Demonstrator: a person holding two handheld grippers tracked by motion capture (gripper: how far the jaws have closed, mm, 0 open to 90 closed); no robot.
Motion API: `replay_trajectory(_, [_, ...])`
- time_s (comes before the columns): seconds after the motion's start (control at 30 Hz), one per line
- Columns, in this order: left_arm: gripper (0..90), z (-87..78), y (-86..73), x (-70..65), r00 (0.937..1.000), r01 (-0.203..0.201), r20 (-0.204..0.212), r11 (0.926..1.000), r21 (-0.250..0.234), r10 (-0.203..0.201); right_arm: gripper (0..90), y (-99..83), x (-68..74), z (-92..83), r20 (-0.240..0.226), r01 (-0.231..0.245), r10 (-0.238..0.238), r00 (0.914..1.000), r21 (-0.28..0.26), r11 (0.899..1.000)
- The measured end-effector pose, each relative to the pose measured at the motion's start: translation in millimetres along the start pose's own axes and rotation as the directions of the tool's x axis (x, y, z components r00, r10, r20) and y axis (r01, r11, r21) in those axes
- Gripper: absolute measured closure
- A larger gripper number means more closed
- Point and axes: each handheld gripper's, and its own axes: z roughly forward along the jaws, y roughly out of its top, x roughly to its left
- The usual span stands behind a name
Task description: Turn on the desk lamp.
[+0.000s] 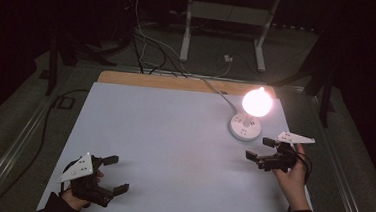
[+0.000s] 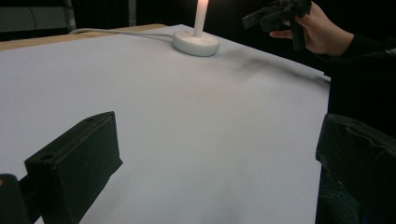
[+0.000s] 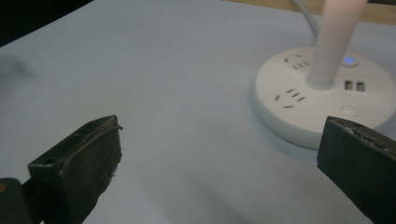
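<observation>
From where I stand, the lit desk lamp (image 1: 245,121) sits at about two o'clock on the pale table (image 1: 173,150), its round white base (image 3: 322,98) carrying sockets and a small blue light, its glowing head (image 1: 257,103) bright against the dark room. The right gripper (image 1: 261,148) hovers just beside that base, at roughly four o'clock from it, held in the person's right hand (image 1: 291,176); its jaws stand wide apart with nothing between them (the base lies just past the right-hand jaw in the right gripper view). The left gripper (image 1: 113,173) rests at about seven o'clock on the table, well apart from the lamp, jaws likewise spread wide and empty. A white cable (image 1: 219,93) runs from the base toward twelve o'clock.
</observation>
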Motion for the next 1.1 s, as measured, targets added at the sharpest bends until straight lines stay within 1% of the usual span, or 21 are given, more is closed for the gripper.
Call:
replay_trajectory(0.07, [0.4, -0.3, 0.3, 0.1, 1.0000, -0.002, 0.000, 1.0000, -0.003, 0.002, 0.0, -2.5, 4.2, -1.5, 0.005, 0.004, -0.004, 1.0000, 0.005, 1.000])
replay_trajectory(0.1, [0.4, -0.1, 0.3, -0.1, 1.0000, -0.003, 0.000, 1.0000, -0.001, 0.003, 0.0, -4.1, 5.9, -2.4, -0.004, 0.004, -0.004, 1.0000, -0.001, 1.000])
replay_trajectory(0.17, [0.4, 0.0, 0.3, -0.2, 1.0000, -0.002, 0.001, 1.0000, -0.001, 0.002, 0.0, -5.6, 7.5, -3.3, -0.001, 0.004, -0.004, 1.0000, 0.001, 1.000])
replay_trajectory(0.2, [0.4, 0.1, 0.3, -0.4, 1.0000, -0.003, 0.001, 1.0000, -0.002, 0.003, 0.0, -10.0, 10.9, -5.3, -0.004, 0.005, -0.005, 1.0000, -0.009, 1.000])
replay_trajectory(0.23, [0.4, 0.0, 0.3, -0.6, 1.0000, -0.006, 0.000, 1.0000, -0.002, 0.006, 0.0, -13.2, 12.8, -6.4, 0.010, 0.015, -0.015, 0.9998, -0.026, 1.000])
replay_trajectory(0.27, [0.4, -0.1, 0.3, -0.7, 1.0000, -0.008, 0.000, 1.0000, -0.002, 0.008, 0.0, -13.2, 12.8, -6.4, 0.010, 0.015, -0.015, 0.9998, -0.026, 1.000])
replay_trajectory(0.3, [0.4, -0.3, 0.3, -0.7, 1.0000, -0.008, 0.000, 1.0000, -0.001, 0.008, 0.0, -18.9, 15.7, -7.9, 0.004, 0.014, -0.014, 0.9999, -0.018, 1.000])
replay_trajectory(0.47, [0.4, -0.3, 0.4, -0.6, 1.0000, -0.009, 0.000, 1.0000, 0.001, 0.009, 0.0, -33.7, 23.3, -10.2, -0.005, 0.006, -0.006, 1.0000, 0.015, 1.000])
replay_trajectory(0.5, [0.4, -0.3, 0.4, -0.6, 1.0000, -0.009, 0.000, 1.0000, 0.001, 0.009, 0.0, -33.7, 23.3, -10.2, -0.005, 0.006, -0.006, 1.0000, 0.015, 1.000])
replay_trajectory(0.6, [0.4, -0.3, 0.5, -0.7, 1.0000, -0.009, 0.001, 1.0000, 0.001, 0.009, 0.0, -44.2, 29.7, -11.4, -0.010, 0.007, -0.006, 0.9999, 0.020, 1.000])
replay_trajectory(0.67, [0.4, -0.4, 0.6, -0.7, 1.0000, -0.009, 0.002, 1.0000, 0.000, 0.009, 0.0, -50.1, 32.7, -11.5, 0.000, 0.006, -0.006, 1.0000, 0.022, 1.000])
replay_trajectory(0.7, [0.4, -0.6, 0.7, -0.7, 0.9999, -0.012, 0.001, 0.9999, 0.000, 0.012, 0.0, -53.0, 33.9, -11.4, -0.007, 0.002, -0.002, 1.0000, 0.022, 1.000])
replay_trajectory(0.77, [0.4, -0.6, 0.7, -0.8, 0.9999, -0.011, 0.002, 0.9999, -0.002, 0.011, 0.0, -57.2, 36.7, -11.3, 0.001, 0.009, -0.009, 1.0000, 0.047, 0.999])
replay_trajectory(0.9, [0.4, -0.4, 0.6, -0.9, 0.9999, -0.013, 0.002, 0.9999, 0.004, 0.013, 0.0, -64.0, 41.8, -13.4, 0.000, 0.014, -0.014, 0.9999, 0.065, 0.998])
replay_trajectory(1.0, [0.4, -0.2, 0.7, -1.0, 0.9999, -0.013, 0.003, 0.9999, 0.003, 0.013, 0.0, -67.5, 44.4, -14.4, -0.002, 0.011, -0.011, 0.9999, 0.065, 0.998])
replay_trajectory(1.03, [0.4, 0.1, 0.6, -1.4, 0.9999, -0.014, 0.003, 0.9999, 0.004, 0.014, 0.0, -70.9, 47.6, -15.4, -0.005, 0.012, -0.011, 0.9999, 0.081, 0.997])
replay_trajectory(1.1, [0.4, 0.4, 0.6, -1.7, 0.9999, -0.016, 0.003, 0.9998, 0.007, 0.016, 0.0, -74.2, 51.3, -16.4, -0.010, 0.014, -0.013, 0.9999, 0.091, 0.996])
